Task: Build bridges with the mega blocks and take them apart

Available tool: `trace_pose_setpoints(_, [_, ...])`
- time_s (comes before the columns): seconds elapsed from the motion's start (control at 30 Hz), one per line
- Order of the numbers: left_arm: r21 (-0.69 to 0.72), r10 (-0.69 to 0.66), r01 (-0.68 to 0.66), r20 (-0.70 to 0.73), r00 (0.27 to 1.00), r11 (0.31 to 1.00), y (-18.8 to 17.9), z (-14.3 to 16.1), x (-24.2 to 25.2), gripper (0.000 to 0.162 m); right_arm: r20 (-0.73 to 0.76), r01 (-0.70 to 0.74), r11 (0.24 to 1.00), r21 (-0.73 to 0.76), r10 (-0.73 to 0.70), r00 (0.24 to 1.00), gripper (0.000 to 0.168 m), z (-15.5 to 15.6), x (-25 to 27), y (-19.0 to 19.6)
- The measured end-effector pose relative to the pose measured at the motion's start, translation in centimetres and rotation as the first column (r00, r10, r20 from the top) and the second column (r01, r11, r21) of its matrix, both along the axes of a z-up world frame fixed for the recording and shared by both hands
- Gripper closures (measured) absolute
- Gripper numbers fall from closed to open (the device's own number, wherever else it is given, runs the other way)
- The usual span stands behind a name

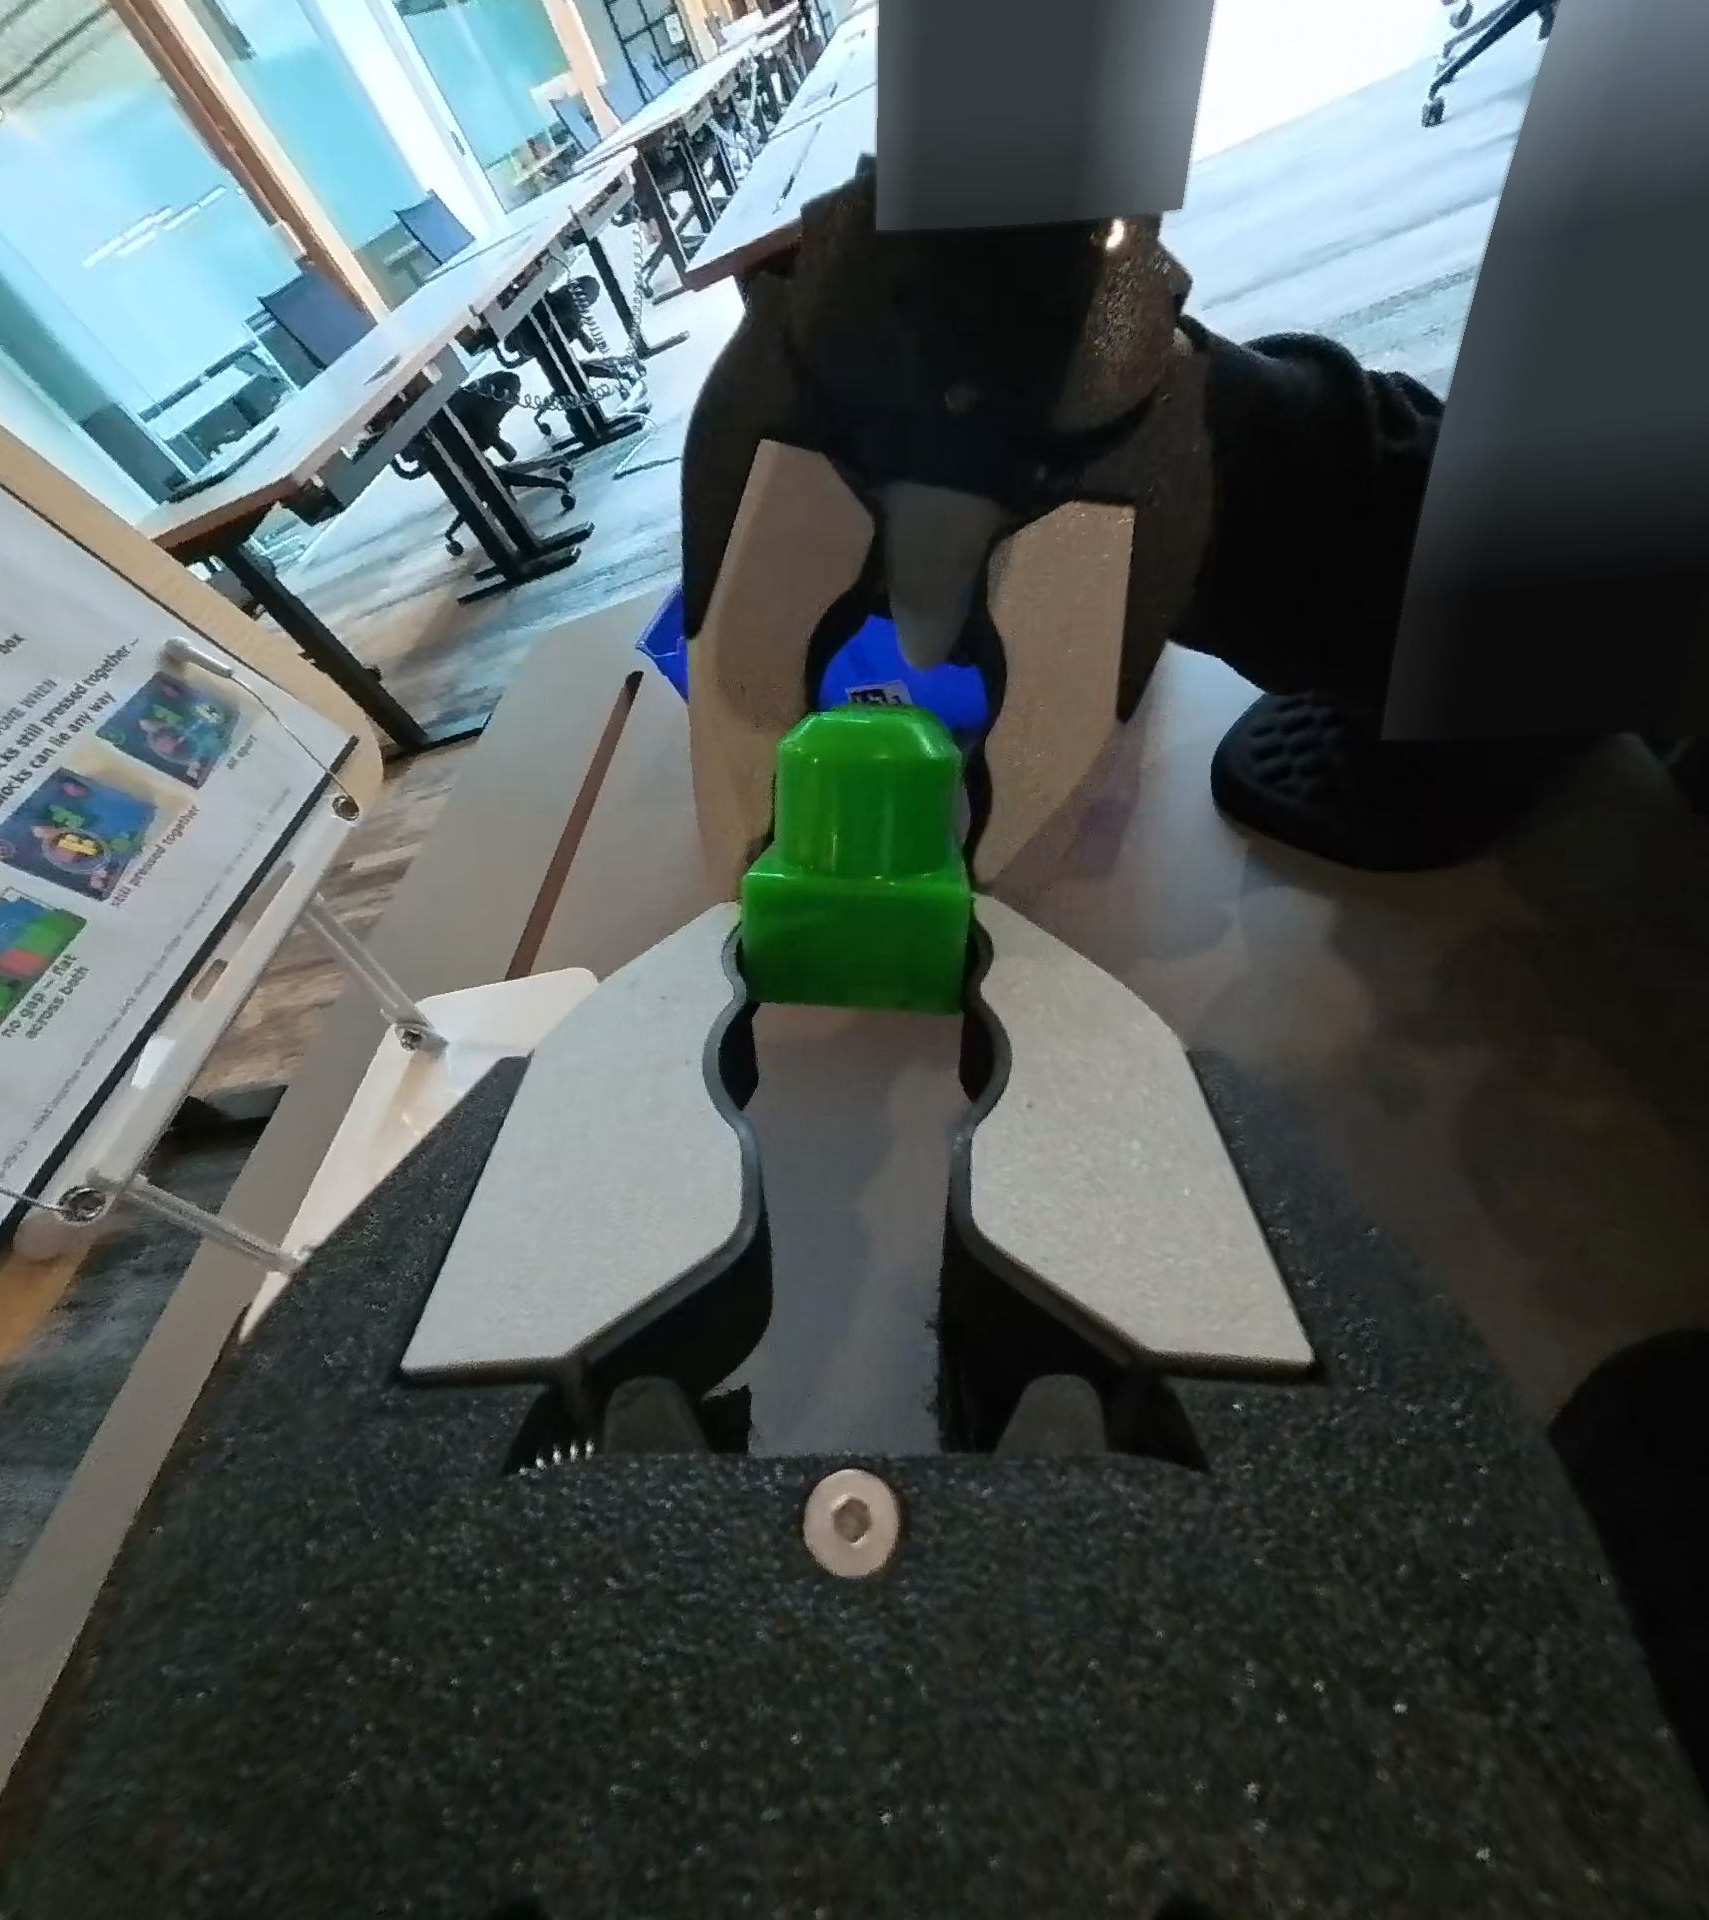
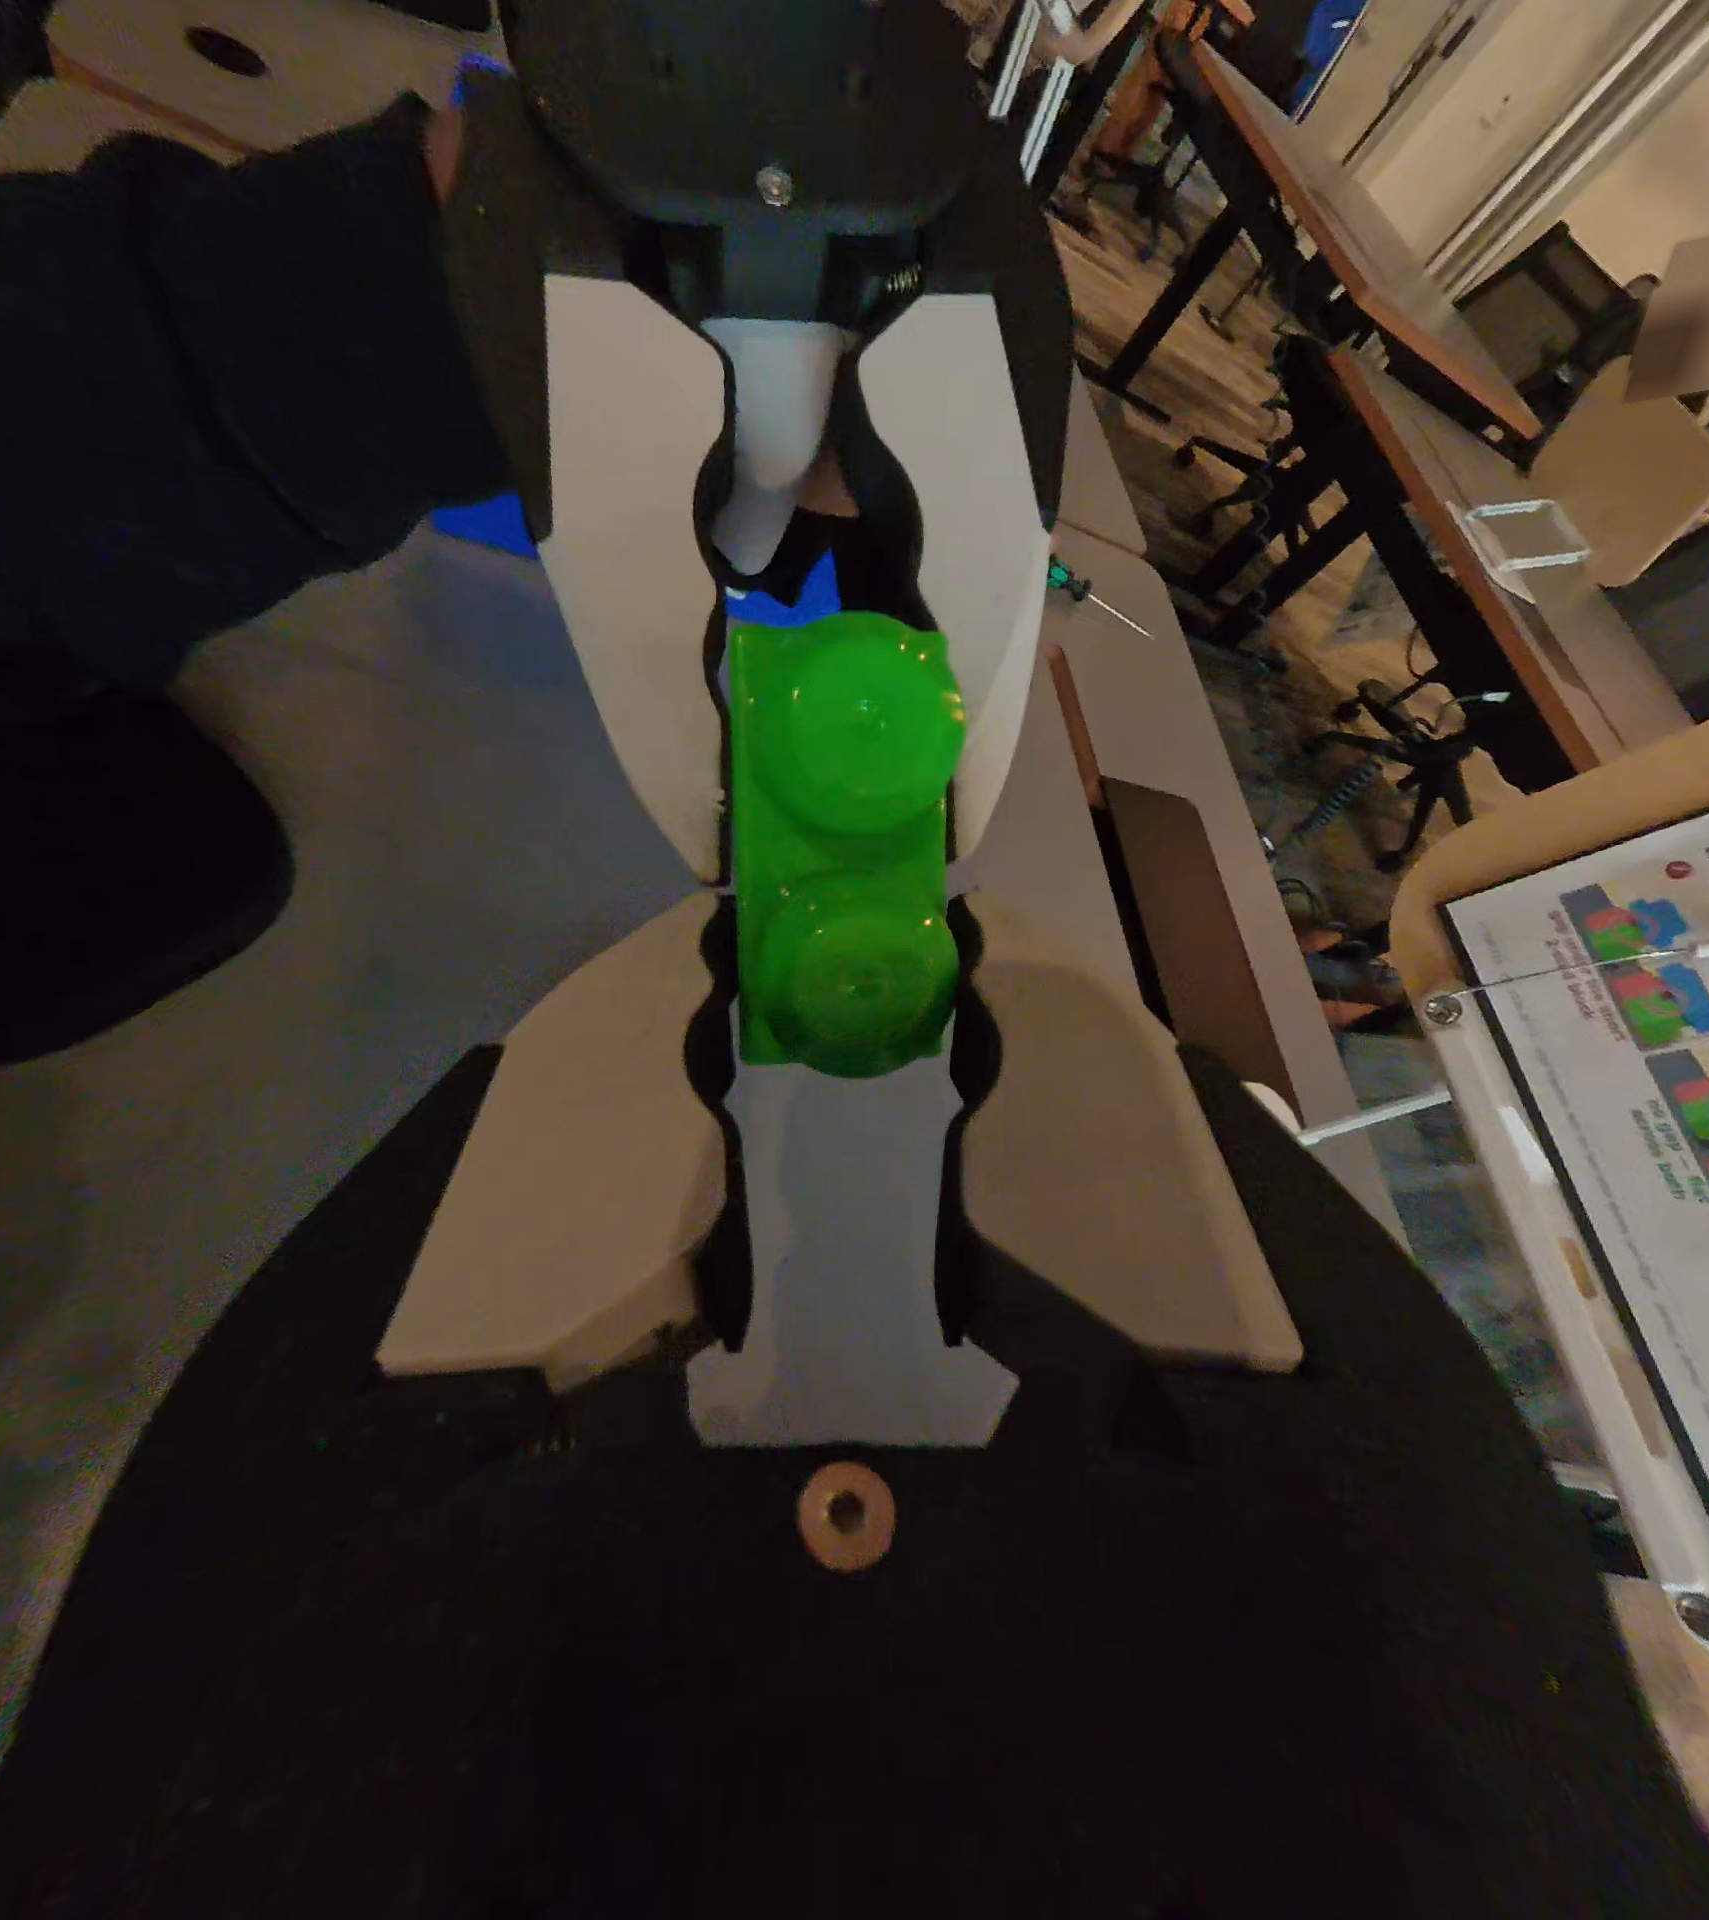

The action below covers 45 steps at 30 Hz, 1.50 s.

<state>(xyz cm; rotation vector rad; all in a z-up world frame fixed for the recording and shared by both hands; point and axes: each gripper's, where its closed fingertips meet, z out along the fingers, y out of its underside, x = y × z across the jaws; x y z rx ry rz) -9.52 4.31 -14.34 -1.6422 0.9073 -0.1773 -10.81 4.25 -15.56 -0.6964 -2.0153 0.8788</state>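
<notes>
1. The green block (image 2: 845, 852), a two-stud piece, hangs in the air between the two claws, above the grey table (image 2: 393, 831). Both claws clamp on it at once, one at each end.

2. In the right wrist view the block's long axis runs from 6 to 12 o'clock, straight along the right gripper (image 2: 845, 997) and out toward the left gripper (image 2: 834, 831), which comes in head-on from 12 o'clock. The studs face the camera.

3. The right gripper's fingers press the near stud end from 9 and 3 o'clock. The left gripper's fingers close on the far stud end in the same way. Their fingertips nearly meet at the block's middle.

4. In the left wrist view the left gripper (image 1: 855, 966) pinches the block (image 1: 860, 883) at its tips, and the right gripper (image 1: 917, 748) meets it from 12 o'clock. Here one end faces the camera and the stud points up.

5. Neither claw is nearer: each holds one end, so this reads as a handover or re-grip. I judge that one claw must let go before the block can travel.

6. Something blue (image 1: 907, 691) shows behind the block at 12 o'clock; I cannot tell if it is a bin or more blocks.

7. An instruction board (image 1: 71, 883) stands at 9 o'clock in the left view.
</notes>
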Motion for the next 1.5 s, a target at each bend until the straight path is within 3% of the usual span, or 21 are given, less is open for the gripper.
trace_pose_setpoints(0.2, [-0.045,0.002,-0.002,-0.002,1.000,0.999,-0.3,-0.7,0.0,0.125,0.016,-0.031,0.999,0.012,0.031,0.999,0.132,-0.4,0.2,-0.3])
trace_pose_setpoints(0.33, [-0.065,0.076,-0.077,-0.016,0.997,0.995,-0.8,-0.7,-1.7,0.104,0.019,-0.014,1.000,0.005,0.014,1.000,0.132,-0.2,0.3,-0.1])
trace_pose_setpoints(0.5, [-0.067,0.237,-0.234,0.050,0.970,0.970,-2.4,0.5,-5.9,0.105,0.062,0.028,0.999,-0.017,-0.027,0.998,0.132,-0.2,0.8,1.1])
trace_pose_setpoints(0.67, [-0.140,0.377,-0.373,0.005,0.926,0.917,-4.1,-0.8,-9.3,0.110,0.131,0.057,0.998,-0.001,-0.056,0.990,0.132,-1.3,0.8,1.6])
trace_pose_setpoints(0.8, [-0.112,0.346,-0.345,-0.007,0.938,0.932,-4.9,-0.7,-9.2,0.112,0.227,0.050,0.999,-0.003,-0.048,0.973,0.132,-2.5,1.4,1.4])
trace_pose_setpoints(1.0, [-0.099,0.248,-0.255,-0.078,0.966,0.962,-5.9,-1.3,-7.7,0.116,0.403,0.067,0.989,0.128,-0.114,0.908,0.132,-5.3,3.8,2.7])
trace_pose_setpoints(1.2, [-0.102,0.203,-0.212,-0.092,0.975,0.972,-6.1,-1.5,-6.9,0.118,0.549,0.020,0.977,0.213,-0.137,0.825,0.132,-9.7,5.9,3.0])
trace_pose_setpoints(1.5, [-0.158,0.122,-0.137,-0.100,0.987,0.978,-7.1,-2.5,-5.9,0.110,0.611,0.008,0.974,0.228,-0.149,0.777,0.132,-12.9,5.8,3.3])
